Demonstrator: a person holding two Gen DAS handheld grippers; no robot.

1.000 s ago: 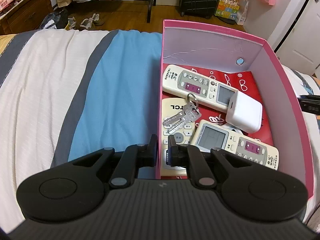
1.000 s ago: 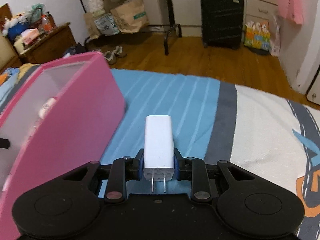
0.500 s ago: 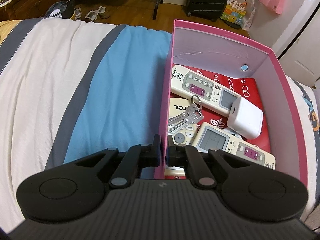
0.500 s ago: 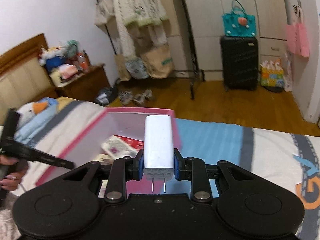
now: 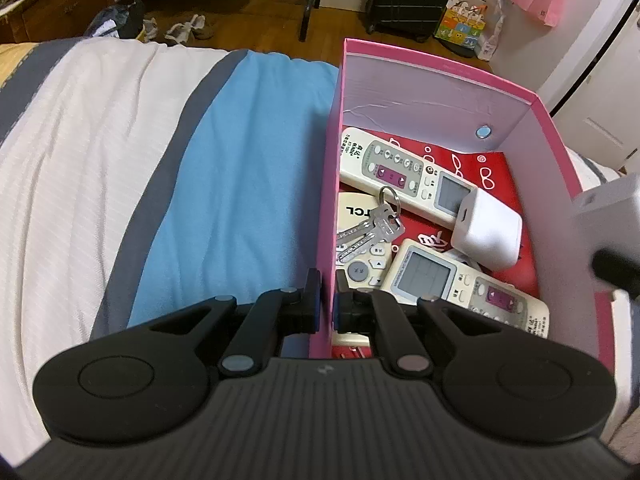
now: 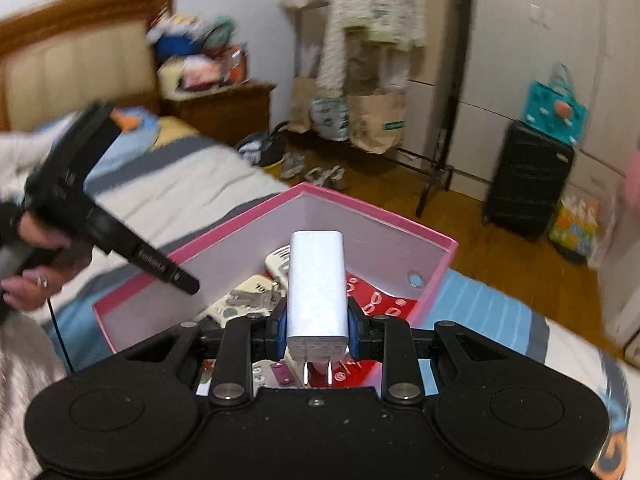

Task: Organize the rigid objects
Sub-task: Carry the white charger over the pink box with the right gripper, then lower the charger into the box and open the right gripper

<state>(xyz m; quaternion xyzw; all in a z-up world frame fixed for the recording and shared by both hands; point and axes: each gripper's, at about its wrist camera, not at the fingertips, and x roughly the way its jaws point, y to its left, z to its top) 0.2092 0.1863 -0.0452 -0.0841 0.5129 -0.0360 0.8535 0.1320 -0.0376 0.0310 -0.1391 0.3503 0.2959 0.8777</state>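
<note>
Charger (image 6: 316,288) looks hard, light and smooth; my right tool (image 6: 316,334) squeezes its sides above the pink box (image 6: 400,220). My left tool (image 5: 326,304) pinches the box's wall.

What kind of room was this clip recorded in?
A bedroom, almost certainly. The pink box sits on a bed with a striped cover, a wooden headboard stands behind it, and a clothes rack and black suitcase line the far wall.

Pink box (image 5: 330,184), white charger (image 6: 317,280), blue-grey-white striped bedspread (image 5: 224,184)
</note>
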